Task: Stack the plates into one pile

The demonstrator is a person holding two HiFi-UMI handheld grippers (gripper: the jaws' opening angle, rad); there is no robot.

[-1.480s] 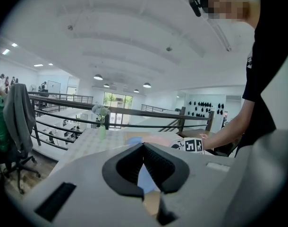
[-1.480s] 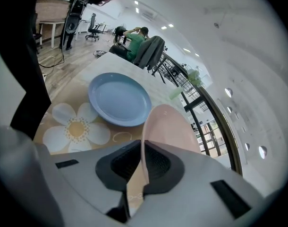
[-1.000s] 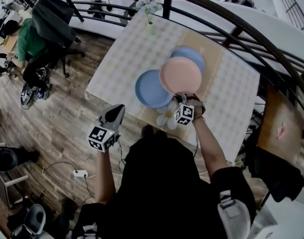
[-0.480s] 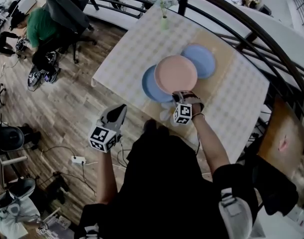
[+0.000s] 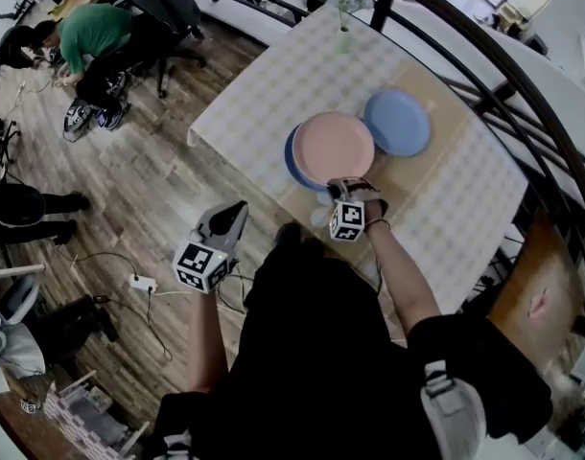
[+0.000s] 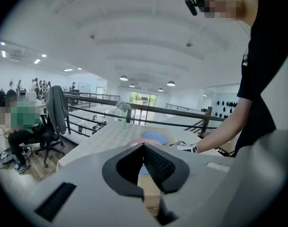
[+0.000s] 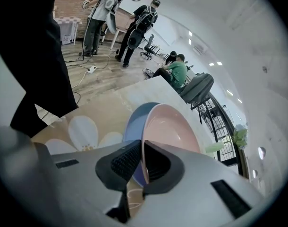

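Note:
A pink plate (image 5: 333, 148) hangs just above a darker blue plate (image 5: 291, 159) on the checked table (image 5: 264, 94), covering most of it. My right gripper (image 5: 343, 186) is shut on the pink plate's near rim. In the right gripper view the pink plate (image 7: 170, 126) stands edge-on between the pads, with the blue plate (image 7: 134, 122) behind it. A second, lighter blue plate (image 5: 398, 123) lies to the right on a tan mat. My left gripper (image 5: 227, 224) is held off the table's near-left edge, shut and holding nothing (image 6: 144, 144).
A small vase of flowers (image 5: 342, 34) stands at the table's far edge. A white flower-shaped mat (image 5: 323, 217) lies near the front edge. A dark curved railing (image 5: 465, 75) runs behind the table. A seated person in green (image 5: 91, 32) is at far left.
The pink plate has moved left with my right gripper, from between the two blue plates to over the darker blue one. The left gripper stays where it was.

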